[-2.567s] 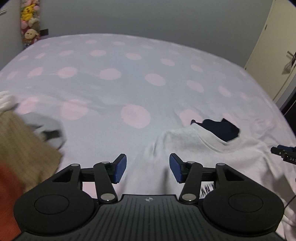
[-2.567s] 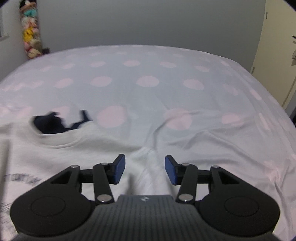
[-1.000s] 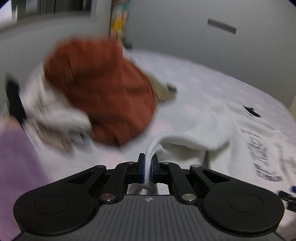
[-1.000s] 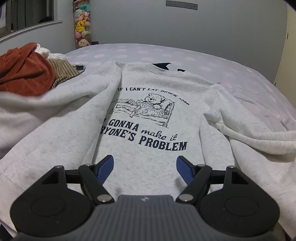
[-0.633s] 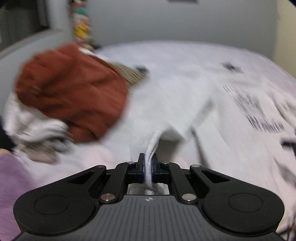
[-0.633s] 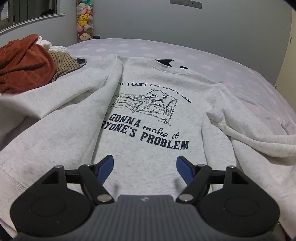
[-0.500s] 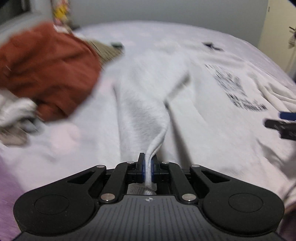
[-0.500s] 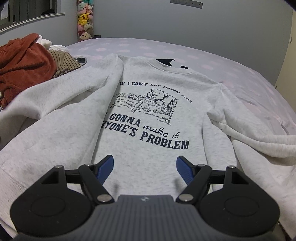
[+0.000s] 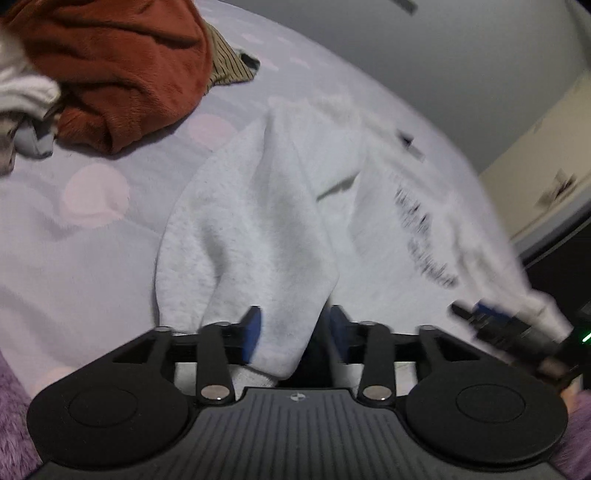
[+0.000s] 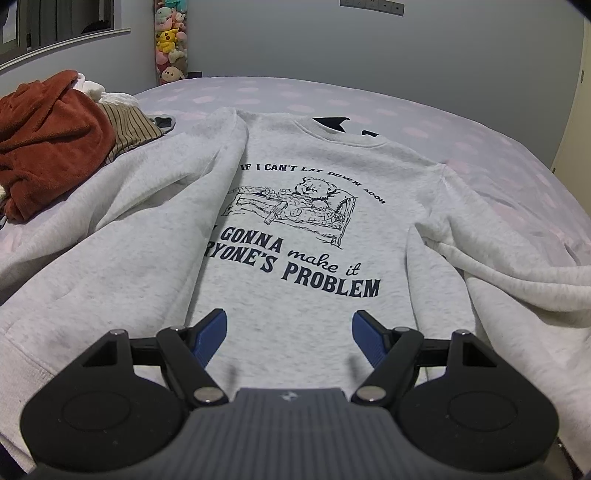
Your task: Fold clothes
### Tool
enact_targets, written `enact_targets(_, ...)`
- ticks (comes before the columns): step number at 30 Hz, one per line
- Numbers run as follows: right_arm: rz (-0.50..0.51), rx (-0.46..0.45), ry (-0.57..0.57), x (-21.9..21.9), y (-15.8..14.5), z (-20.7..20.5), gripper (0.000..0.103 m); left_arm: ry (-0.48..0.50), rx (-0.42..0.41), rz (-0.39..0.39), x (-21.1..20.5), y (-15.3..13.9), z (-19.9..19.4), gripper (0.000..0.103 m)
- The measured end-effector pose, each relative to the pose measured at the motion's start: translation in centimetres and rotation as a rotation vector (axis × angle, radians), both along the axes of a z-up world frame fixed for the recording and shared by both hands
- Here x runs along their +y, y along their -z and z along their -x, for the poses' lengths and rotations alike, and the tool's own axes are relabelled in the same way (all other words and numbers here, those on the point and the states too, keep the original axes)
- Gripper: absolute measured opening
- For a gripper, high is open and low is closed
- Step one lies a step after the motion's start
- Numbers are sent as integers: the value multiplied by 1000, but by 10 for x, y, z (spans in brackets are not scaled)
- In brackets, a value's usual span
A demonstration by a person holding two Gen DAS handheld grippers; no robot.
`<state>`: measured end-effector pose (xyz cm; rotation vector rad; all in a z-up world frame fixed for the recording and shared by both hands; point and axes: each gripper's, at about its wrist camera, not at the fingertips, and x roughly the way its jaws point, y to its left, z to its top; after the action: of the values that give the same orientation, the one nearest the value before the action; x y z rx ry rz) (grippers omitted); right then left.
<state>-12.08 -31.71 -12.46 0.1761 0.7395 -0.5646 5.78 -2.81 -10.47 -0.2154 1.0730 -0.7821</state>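
Sweatshirt (image 10: 295,229) flat on pink-dotted bedsheet (image 10: 480,147), clothes pile (image 10: 51,133) beside

A wide bed (image 10: 424,122) under a pale lilac sheet dotted with pink circles fills the room. Behind it stands a plain grey wall (image 10: 277,40) carrying a row of white switch plates (image 10: 371,6) near the top. In the left corner hangs a column of colourful plush toys (image 10: 170,40). A window with a grey sill (image 10: 62,42) sits at far left. A cream door (image 9: 546,166) stands on the right.
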Motion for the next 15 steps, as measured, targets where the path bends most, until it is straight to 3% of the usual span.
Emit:
enact_targets(4,-5,-7,-1,-1,0,1,77,-122,-15,102,23,-9,-7,42)
enact_targets(6,-8,-8,-2,-1,0,0,77,-176,-25,106,29,-11,-10,44)
enact_targets(10,-9,-9,-6,-1,0,0,77,-270,-2,-115,21,3,-17,44)
enact_targets(15,-5,1,-10,-2,1,-2,77,-255,52,-252,8,29,-16,44)
